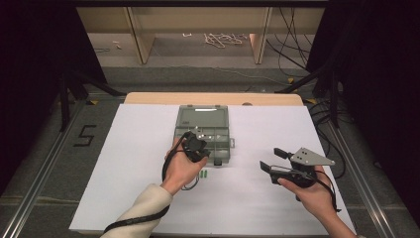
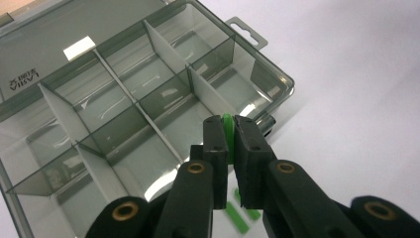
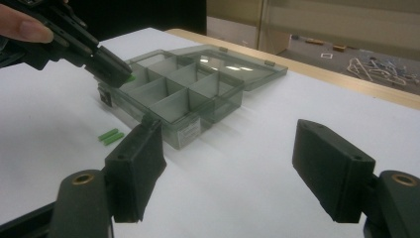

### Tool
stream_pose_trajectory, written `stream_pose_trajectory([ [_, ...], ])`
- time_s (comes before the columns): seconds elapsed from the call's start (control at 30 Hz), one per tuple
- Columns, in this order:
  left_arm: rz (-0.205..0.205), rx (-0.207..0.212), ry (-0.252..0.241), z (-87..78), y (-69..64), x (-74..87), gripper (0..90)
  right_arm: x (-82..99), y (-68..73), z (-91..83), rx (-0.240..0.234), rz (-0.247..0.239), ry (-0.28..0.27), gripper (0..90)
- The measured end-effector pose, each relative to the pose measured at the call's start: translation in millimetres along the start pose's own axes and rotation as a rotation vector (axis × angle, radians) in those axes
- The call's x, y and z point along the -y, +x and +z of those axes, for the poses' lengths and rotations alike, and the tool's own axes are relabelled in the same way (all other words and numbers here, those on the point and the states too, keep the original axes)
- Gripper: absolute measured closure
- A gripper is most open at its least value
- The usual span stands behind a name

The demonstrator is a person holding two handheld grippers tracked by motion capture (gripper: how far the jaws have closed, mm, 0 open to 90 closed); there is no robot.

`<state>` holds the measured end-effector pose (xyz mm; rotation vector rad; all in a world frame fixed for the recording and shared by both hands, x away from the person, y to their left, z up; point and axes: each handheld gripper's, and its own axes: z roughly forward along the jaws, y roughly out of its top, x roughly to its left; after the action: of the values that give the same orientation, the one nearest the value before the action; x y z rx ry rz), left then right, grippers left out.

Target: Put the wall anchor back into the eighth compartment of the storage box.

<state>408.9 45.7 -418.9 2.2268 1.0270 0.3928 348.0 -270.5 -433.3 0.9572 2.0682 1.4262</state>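
Note:
A smoky clear organizer box (image 1: 216,130) lies open on the white table, its lid (image 1: 201,115) folded back and its compartments split by dividers. My left gripper (image 2: 228,128) is shut on a small green piece (image 2: 227,124) just above the box's near corner (image 2: 277,89). In the right gripper view the left gripper (image 3: 121,74) hovers at the box's (image 3: 188,94) left end with the green piece (image 3: 131,78) at its tip. Two more green pieces (image 1: 204,174) lie on the table in front of the box. My right gripper (image 3: 233,158) stands open and empty, off to the box's right (image 1: 272,159).
White sheet (image 1: 138,163) covers the table, with a wooden edge (image 1: 213,98) at the far side. The loose green pieces (image 3: 111,135) lie near the box's front wall. Cables and rope lie on the floor beyond the table.

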Motion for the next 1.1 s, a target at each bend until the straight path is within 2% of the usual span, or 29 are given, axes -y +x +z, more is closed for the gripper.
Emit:
stream_pose_trajectory([
  [0.2, -0.005, 0.000, -0.015, 2.0, -0.7, -3.9, 84.7, 0.1, -0.9, 0.5, 0.006, -0.015, -0.008, 28.7],
  [0.33, 0.002, 0.001, -0.017, 2.9, -1.2, -6.4, 84.7, -0.2, -0.4, 0.2, -0.005, -0.008, -0.002, 28.7],
  [0.4, -0.009, -0.003, -0.032, 4.3, -2.6, -7.8, 84.7, -0.3, -0.4, 0.0, -0.001, -0.011, 0.002, 28.7],
  [0.6, 0.005, 0.000, -0.033, 6.6, -3.4, -13.1, 84.7, -0.1, -0.4, 0.1, -0.002, -0.012, 0.002, 28.6],
  [0.67, -0.006, 0.005, -0.041, 8.2, -4.7, -14.8, 84.7, 0.3, -0.8, 0.5, 0.001, -0.019, -0.003, 28.7],
  [0.73, 0.012, 0.003, -0.035, 8.7, -4.2, -16.9, 84.7, 0.4, -0.8, 0.5, 0.000, -0.019, -0.002, 28.7],
  [0.97, 0.005, 0.006, -0.046, 13.3, -6.3, -22.7, 84.7, 0.4, -0.8, 0.7, 0.001, -0.018, -0.003, 28.6],
  [1.1, 0.020, 0.005, -0.037, 15.6, -7.3, -26.0, 84.7, 0.5, -0.7, 0.7, -0.001, -0.019, -0.002, 28.6],
])
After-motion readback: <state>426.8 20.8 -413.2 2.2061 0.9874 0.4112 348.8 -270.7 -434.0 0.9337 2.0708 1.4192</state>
